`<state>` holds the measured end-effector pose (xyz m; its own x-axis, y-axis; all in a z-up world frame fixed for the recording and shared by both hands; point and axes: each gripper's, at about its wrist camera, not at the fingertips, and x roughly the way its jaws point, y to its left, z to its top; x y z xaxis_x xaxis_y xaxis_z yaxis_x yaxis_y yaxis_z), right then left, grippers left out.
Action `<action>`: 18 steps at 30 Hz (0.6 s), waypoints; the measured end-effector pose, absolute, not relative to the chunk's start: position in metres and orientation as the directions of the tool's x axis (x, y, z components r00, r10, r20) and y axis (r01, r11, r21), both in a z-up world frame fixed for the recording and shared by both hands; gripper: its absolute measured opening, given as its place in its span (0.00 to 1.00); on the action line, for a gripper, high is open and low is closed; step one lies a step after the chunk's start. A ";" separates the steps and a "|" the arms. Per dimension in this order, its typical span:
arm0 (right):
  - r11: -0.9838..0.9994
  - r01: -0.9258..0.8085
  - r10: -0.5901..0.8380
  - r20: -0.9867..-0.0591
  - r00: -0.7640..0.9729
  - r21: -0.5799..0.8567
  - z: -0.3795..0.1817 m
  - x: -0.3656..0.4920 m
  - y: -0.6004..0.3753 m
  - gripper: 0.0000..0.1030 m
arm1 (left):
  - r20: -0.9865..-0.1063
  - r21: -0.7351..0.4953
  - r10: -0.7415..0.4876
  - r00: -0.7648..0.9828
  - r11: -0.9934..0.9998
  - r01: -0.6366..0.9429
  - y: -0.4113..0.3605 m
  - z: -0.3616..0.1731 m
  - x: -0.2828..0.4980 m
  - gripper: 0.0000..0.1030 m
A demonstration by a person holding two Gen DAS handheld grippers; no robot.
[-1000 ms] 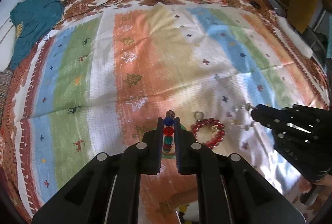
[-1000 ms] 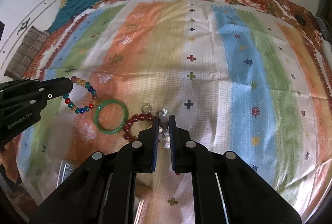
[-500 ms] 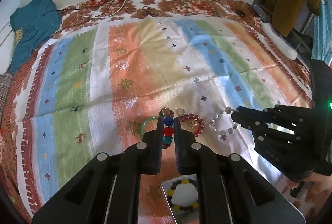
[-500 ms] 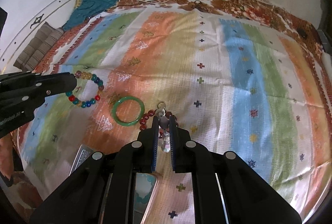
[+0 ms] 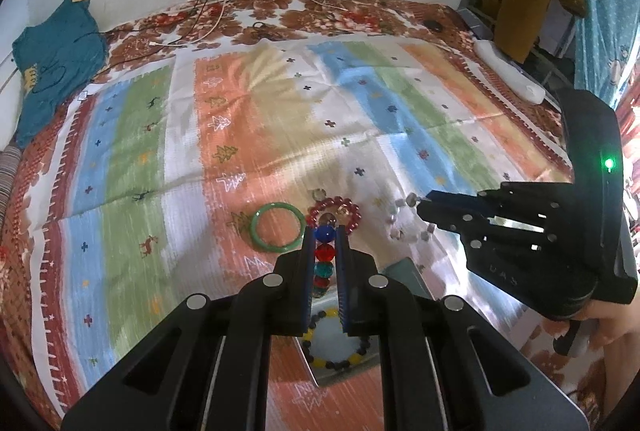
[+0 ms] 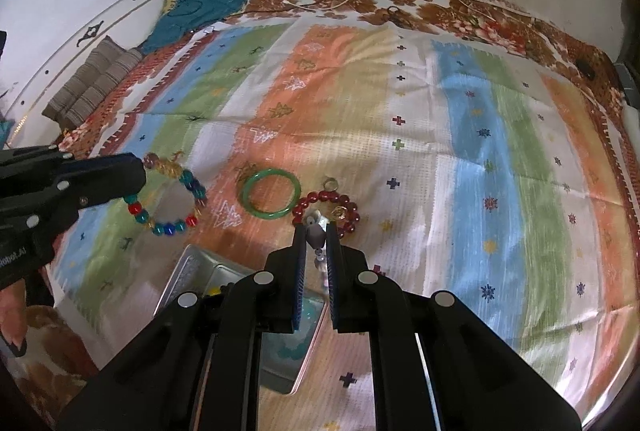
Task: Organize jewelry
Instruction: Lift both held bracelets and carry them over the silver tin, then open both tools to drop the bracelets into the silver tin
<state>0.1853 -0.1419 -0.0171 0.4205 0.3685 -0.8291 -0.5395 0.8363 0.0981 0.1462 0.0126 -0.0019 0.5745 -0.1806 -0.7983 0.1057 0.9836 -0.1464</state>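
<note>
Currently the left gripper (image 5: 324, 251) clamps a multicoloured bead bracelet (image 6: 172, 199); the right gripper (image 6: 316, 243) pinches a clear bead bracelet (image 5: 404, 221). Both hang above the tray (image 6: 192, 271) at 6 o'clock. Lower each fully before releasing; dangling loops may snag the rim.

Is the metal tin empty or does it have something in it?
Not empty: the tin holds a black-and-yellow bead bracelet, visible below the left gripper.

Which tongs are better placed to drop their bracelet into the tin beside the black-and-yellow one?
Left, probably. The left tongs hold the multicoloured bracelet straight above the black-and-yellow bracelet in the tin. The right tongs, holding clear beads, hang off the tin's corner.
</note>
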 end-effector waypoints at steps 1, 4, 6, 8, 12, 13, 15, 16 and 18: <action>0.835 -0.541 0.371 -0.828 0.421 0.099 -0.016 0.183 -0.142 0.11 | -0.798 -0.149 -0.183 0.575 0.983 0.107 0.012 -0.002 0.144 0.09; 0.832 -0.546 0.376 -0.826 0.419 0.102 -0.015 0.175 -0.144 0.11 | -0.796 -0.153 -0.193 0.573 0.981 0.118 0.010 -0.002 0.136 0.09; 0.830 -0.548 0.377 -0.828 0.416 0.102 -0.015 0.171 -0.144 0.11 | -0.796 -0.129 -0.178 0.578 0.984 0.125 0.007 -0.002 0.130 0.09; 0.828 -0.552 0.378 -0.829 0.412 0.103 -0.016 0.166 -0.145 0.11 | -0.796 -0.121 -0.177 0.579 0.983 0.135 0.004 -0.002 0.125 0.09; 0.825 -0.555 0.381 -0.830 0.408 0.106 -0.016 0.158 -0.147 0.11 | -0.798 -0.104 -0.170 0.578 0.984 0.145 0.001 -0.003 0.115 0.09; 0.824 -0.556 0.381 -0.830 0.407 0.106 -0.016 0.155 -0.147 0.11 | -0.799 -0.104 -0.170 0.577 0.984 0.147 0.000 -0.004 0.114 0.09; 0.822 -0.559 0.384 -0.830 0.405 0.107 -0.016 0.152 -0.148 0.11 | -0.800 -0.103 -0.173 0.574 0.983 0.153 -0.002 -0.005 0.108 0.09; 0.821 -0.560 0.385 -0.830 0.404 0.108 -0.016 0.150 -0.147 0.11 | -0.801 -0.102 -0.175 0.573 0.982 0.156 -0.003 -0.006 0.106 0.09; 0.819 -0.564 0.387 -0.830 0.400 0.110 -0.016 0.146 -0.148 0.11 | -0.801 -0.099 -0.174 0.572 0.982 0.160 -0.005 -0.007 0.102 0.09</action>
